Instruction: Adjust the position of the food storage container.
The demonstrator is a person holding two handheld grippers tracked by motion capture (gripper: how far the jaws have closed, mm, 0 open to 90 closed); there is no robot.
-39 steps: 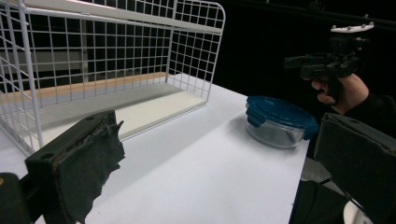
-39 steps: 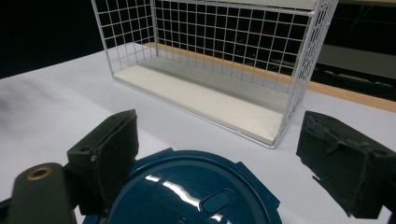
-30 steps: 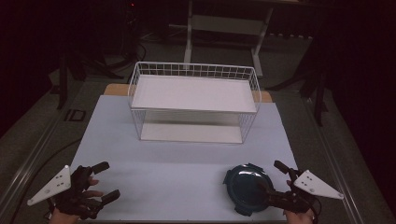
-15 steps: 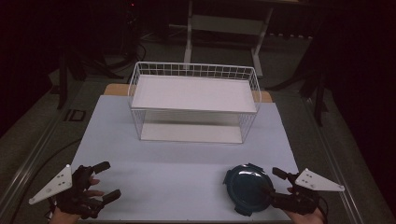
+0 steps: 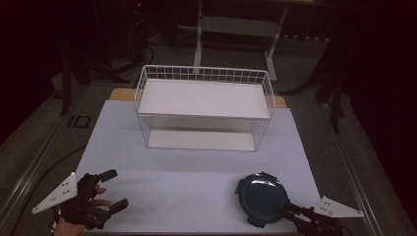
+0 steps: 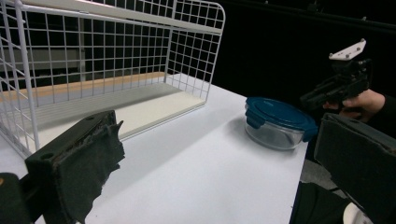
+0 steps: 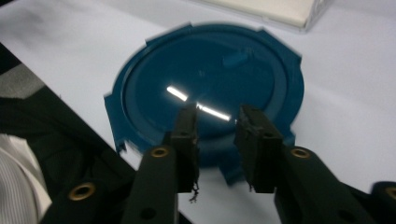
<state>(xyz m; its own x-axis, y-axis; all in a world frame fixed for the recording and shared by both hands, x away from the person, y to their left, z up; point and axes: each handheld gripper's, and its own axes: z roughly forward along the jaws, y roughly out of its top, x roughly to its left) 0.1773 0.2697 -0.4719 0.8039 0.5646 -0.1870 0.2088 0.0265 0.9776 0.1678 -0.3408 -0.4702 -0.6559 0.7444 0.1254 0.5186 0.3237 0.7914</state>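
A round clear container with a dark blue lid sits on the white table near its front right edge, also seen in the left gripper view. My right gripper is low at the container's near right rim. In its own view the right gripper hovers over the near edge of the lid. Its jaws have just been closing to a narrow gap, and nothing is pinched between the pads. My left gripper rests at the front left, wide open and holding nothing.
A white wire rack with a flat upper shelf and a lower shelf stands at the back middle of the table. Its mesh side is close on the left in the left gripper view. Dark floor and stands surround the table.
The right gripper has sunk toward the bottom edge, closer to the container's near rim, and its jaws have narrowed. The left gripper has stayed put.
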